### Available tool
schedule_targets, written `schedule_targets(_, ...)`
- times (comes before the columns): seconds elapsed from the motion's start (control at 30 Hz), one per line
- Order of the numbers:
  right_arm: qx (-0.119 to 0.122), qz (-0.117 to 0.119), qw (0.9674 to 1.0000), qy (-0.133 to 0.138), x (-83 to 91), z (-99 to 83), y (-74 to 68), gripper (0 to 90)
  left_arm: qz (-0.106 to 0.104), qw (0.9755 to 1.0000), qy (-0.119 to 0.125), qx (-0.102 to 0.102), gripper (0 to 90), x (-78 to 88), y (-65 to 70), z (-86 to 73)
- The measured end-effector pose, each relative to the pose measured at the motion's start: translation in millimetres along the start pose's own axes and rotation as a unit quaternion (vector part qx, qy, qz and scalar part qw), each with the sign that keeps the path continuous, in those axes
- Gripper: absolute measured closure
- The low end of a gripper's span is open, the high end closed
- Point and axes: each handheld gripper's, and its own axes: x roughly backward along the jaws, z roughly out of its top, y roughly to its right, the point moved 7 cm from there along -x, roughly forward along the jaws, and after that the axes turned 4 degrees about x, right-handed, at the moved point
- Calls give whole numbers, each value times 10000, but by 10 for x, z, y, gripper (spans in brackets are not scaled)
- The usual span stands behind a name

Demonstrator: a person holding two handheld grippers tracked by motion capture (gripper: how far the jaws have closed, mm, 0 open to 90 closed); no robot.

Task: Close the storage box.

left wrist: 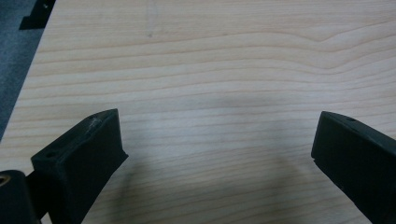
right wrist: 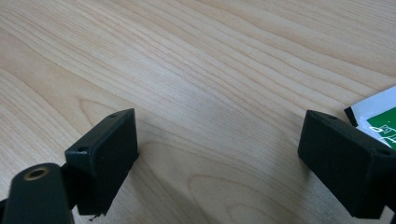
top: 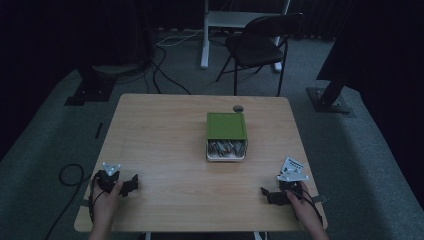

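Jaws wide both sides; green box (top: 226,125) w/ tray mid-table, well apart.

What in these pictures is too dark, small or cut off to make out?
- High view: the contents of the white tray under the half-slid green lid are a dim, silvery jumble, too small to identify.
- High view: the small round dark object behind the lid is too tiny to name.
- Right gripper view: the white and green printed card is cut off by the edge and the right gripper.
- High view: the left gripper is small and dim.
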Motion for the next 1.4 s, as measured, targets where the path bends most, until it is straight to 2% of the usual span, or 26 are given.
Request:
schedule_targets(0.23,-6,-2,10000,-1,0,0,0,117,84,9999,-39,70,29,0,-98,-34)
schedule_targets(0.3,-6,-2,10000,-1,0,0,0,117,146,9999,-81,22,29,-2,-143,-56)
schedule_targets(0.37,-6,-3,10000,-3,0,-1,0,117,108,9998,-170,30,29,-2,-169,-87)
schedule_targets(0.47,-8,-3,10000,-3,0,0,0,117,58,9998,-158,96,29,2,-193,-101)
schedule_targets(0.6,-6,-3,10000,-2,0,0,0,117,-32,9997,-163,162,29,2,-207,-114)
schedule_targets(1.4,-4,-8,10000,-2,0,-1,0,117,87,9994,-158,288,21,18,-240,-134)
